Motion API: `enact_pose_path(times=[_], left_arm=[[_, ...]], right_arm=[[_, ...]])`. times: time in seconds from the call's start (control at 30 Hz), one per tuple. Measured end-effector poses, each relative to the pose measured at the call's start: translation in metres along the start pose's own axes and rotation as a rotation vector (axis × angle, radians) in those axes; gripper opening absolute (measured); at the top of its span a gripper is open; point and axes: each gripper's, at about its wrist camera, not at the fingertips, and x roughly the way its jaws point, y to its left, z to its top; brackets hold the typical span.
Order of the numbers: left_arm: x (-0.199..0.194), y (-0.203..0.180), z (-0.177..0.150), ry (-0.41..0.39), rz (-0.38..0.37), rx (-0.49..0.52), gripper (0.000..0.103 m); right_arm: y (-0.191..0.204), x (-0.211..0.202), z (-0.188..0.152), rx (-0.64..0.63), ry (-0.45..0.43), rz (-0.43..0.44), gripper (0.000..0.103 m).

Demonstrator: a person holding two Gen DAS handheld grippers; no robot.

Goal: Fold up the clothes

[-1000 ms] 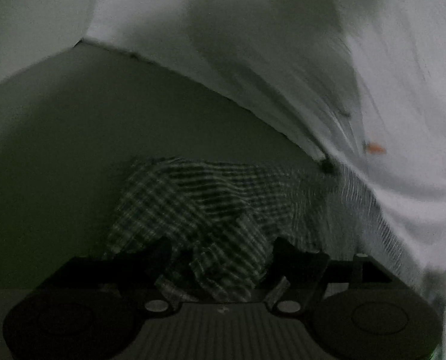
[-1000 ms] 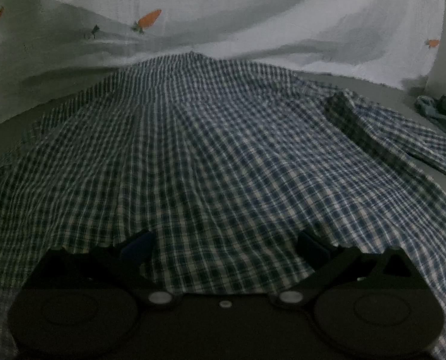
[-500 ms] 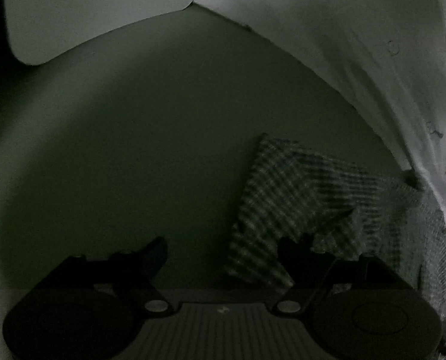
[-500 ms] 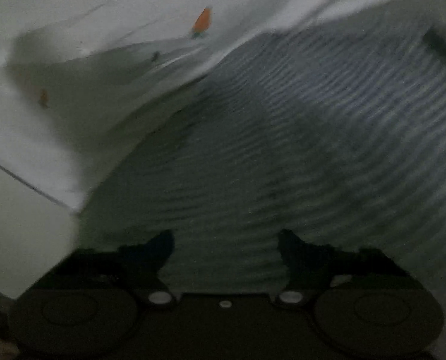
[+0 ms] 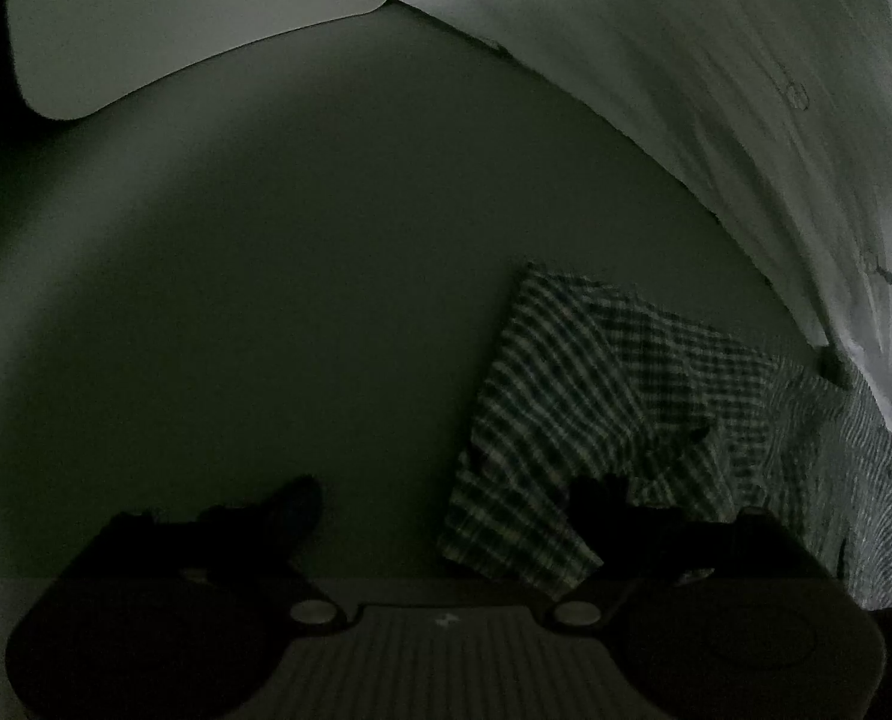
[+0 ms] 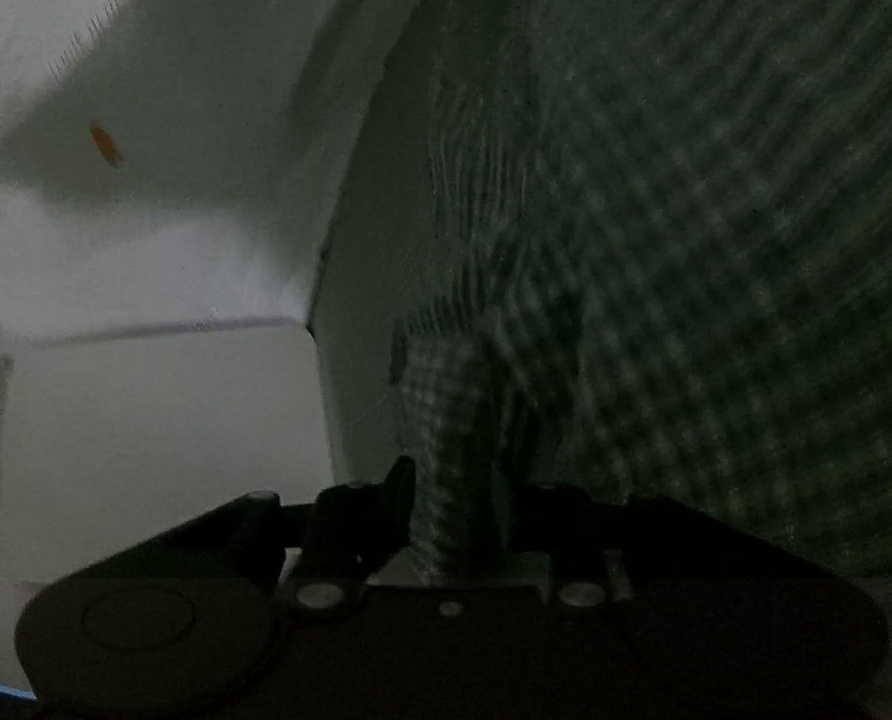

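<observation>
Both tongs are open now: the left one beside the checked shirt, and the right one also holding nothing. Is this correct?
Not quite. The left tongs are open beside the checked shirt, but the right tongs are shut on a fold of it, as the right wrist view shows.

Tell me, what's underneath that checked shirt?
Around the checked shirt a plain grey surface shows, so it likely lies on that. Whatever sits directly beneath the cloth is covered.

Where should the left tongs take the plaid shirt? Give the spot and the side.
Probably the plaid shirt by its straight outer edge, near the lower corner, coming in from the bare grey surface on its left. That edge lies exposed, and the open left tongs straddle it.
</observation>
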Motion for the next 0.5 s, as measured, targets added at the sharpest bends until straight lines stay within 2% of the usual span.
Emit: enact_pose_path(times=[0.07,0.17,0.27,0.37,0.43,0.47,0.5], left_arm=[[0.001,0.001,0.000,-0.001,-0.008,-0.005,0.091],[0.002,0.005,0.001,-0.003,-0.021,-0.013,0.093],[0.003,0.005,0.002,-0.001,-0.022,-0.008,0.096],[0.004,0.004,0.001,-0.006,-0.020,0.004,0.097],[0.004,0.004,0.000,-0.009,-0.020,0.010,0.098],[0.005,0.004,0.002,-0.009,-0.021,0.011,0.098],[0.004,0.005,0.003,0.000,-0.024,0.014,0.098]], right_arm=[[0.004,0.011,-0.005,-0.001,0.019,-0.022,0.032],[0.012,0.024,-0.009,-0.019,0.028,-0.065,0.042],[0.017,0.034,-0.012,-0.038,0.044,-0.096,0.045],[0.020,0.042,-0.013,-0.042,0.043,-0.104,0.056],[0.027,0.043,-0.013,-0.080,0.037,-0.096,0.054],[0.030,0.044,-0.014,-0.099,0.034,-0.092,0.040],[0.033,0.044,-0.014,-0.118,0.031,-0.088,0.019]])
